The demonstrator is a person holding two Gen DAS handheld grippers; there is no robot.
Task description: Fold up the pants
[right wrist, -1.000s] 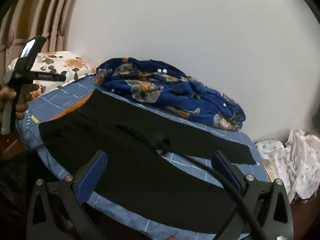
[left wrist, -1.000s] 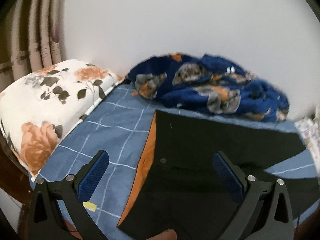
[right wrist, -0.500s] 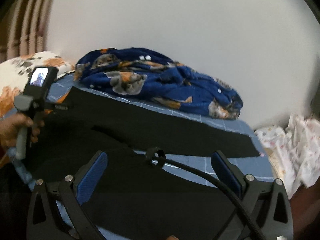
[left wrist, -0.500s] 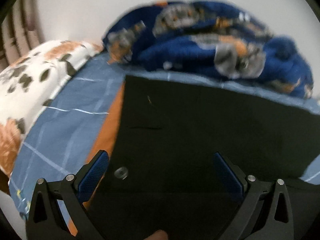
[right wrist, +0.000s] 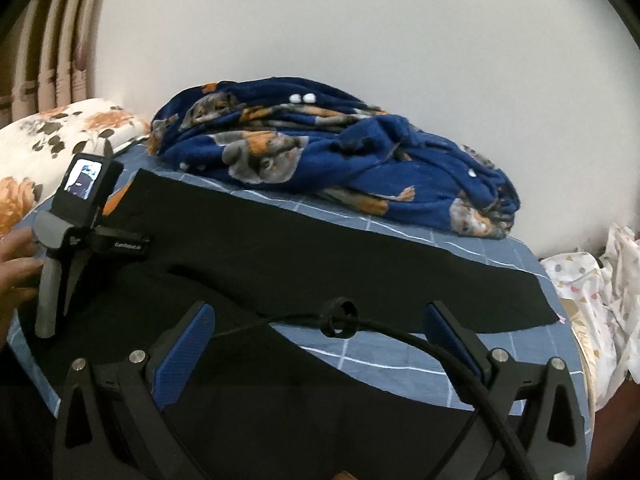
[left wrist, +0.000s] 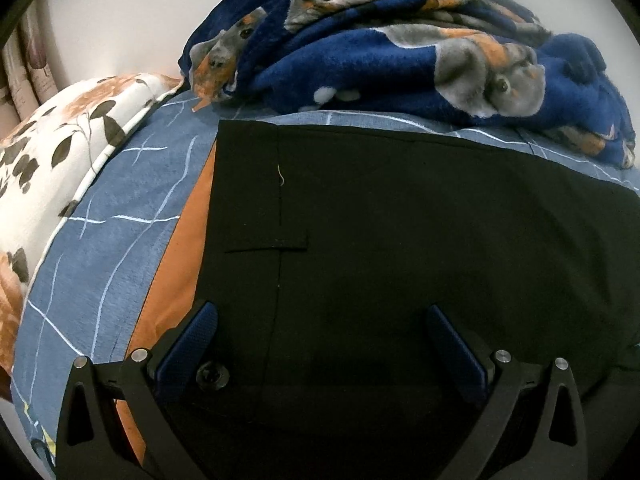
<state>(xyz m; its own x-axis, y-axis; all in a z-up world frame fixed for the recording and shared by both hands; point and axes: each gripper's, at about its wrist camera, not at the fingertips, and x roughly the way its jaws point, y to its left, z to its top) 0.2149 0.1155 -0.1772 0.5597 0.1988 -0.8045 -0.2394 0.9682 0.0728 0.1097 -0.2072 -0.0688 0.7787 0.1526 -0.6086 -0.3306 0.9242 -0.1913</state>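
Lying: black pants [right wrist: 304,240] spread flat on a blue checked bed sheet [right wrist: 400,360], legs apart.
Writing: white lettering on the left gripper's body, too small to read.
Left gripper [left wrist: 320,344]: fingers spread wide over the waistband, beside a button [left wrist: 212,376].
Right gripper [right wrist: 320,344]: fingers spread wide over the near leg.
Right view only: a hand [right wrist: 16,264] holding the left gripper; a cable [right wrist: 400,332].
Behind: blue dog-print blanket [left wrist: 400,48], floral pillow [left wrist: 48,168].
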